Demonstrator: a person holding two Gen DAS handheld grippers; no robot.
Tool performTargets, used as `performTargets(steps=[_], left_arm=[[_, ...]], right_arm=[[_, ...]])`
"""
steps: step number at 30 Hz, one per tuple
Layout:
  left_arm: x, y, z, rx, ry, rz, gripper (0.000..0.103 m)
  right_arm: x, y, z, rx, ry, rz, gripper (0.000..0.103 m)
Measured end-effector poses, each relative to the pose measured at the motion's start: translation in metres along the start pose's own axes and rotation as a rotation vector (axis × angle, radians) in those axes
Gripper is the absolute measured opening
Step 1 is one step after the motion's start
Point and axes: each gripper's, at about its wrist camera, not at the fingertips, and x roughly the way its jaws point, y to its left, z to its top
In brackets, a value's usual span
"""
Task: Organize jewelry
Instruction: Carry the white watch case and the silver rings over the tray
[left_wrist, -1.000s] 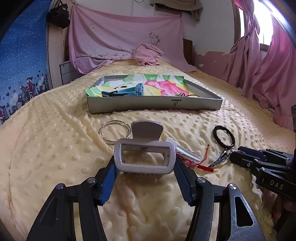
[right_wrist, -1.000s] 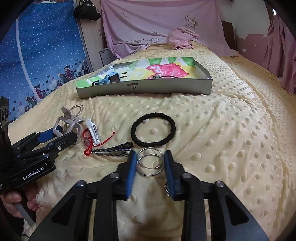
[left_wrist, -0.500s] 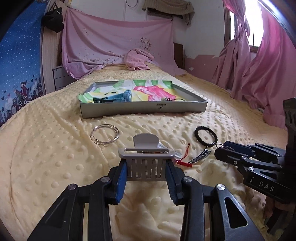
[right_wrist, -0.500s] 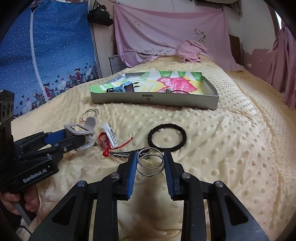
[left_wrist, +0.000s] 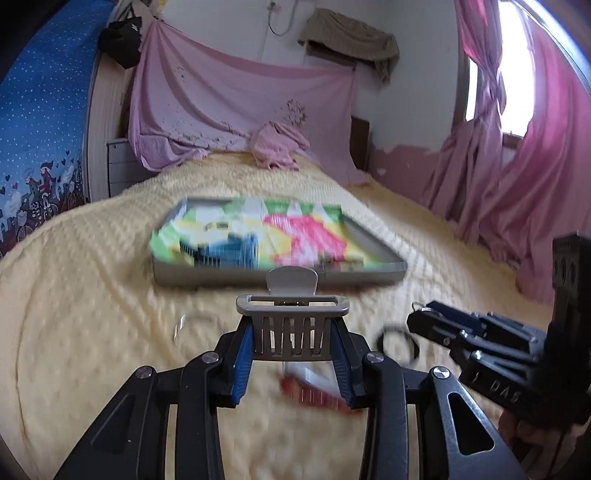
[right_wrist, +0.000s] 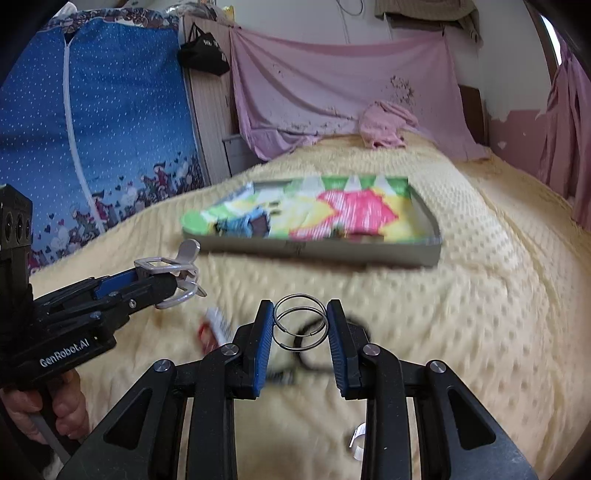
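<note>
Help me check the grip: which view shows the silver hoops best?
The right wrist view: the silver hoops sit sharp, pinched between that tool's blue pads. The left wrist view shows only a sliver of ring at the right tool.

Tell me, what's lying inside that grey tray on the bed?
The tray holds a bright, multicoloured paper lining and a blue clip-like piece near its left end. The picture is blurred; small dark bits by the front wall can't be identified.

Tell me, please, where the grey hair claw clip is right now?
The grey hair claw clip is clamped in the left gripper, lifted above the yellow blanket in front of the tray.
</note>
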Motion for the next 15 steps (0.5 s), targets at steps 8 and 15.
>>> performTargets(steps=[8,15], left_arm=[[0.074,0.001,0.058,-0.018,-0.006,-0.052,0.036],[0.139,-0.004,0.069,-0.005,0.118,-0.063,0.036]], right_arm=[[0.056,-0.039,0.063,0.007,-0.027,-0.017,0.026],[0.115,-0.081,0.082,0.095,0.091,-0.019,0.026]])
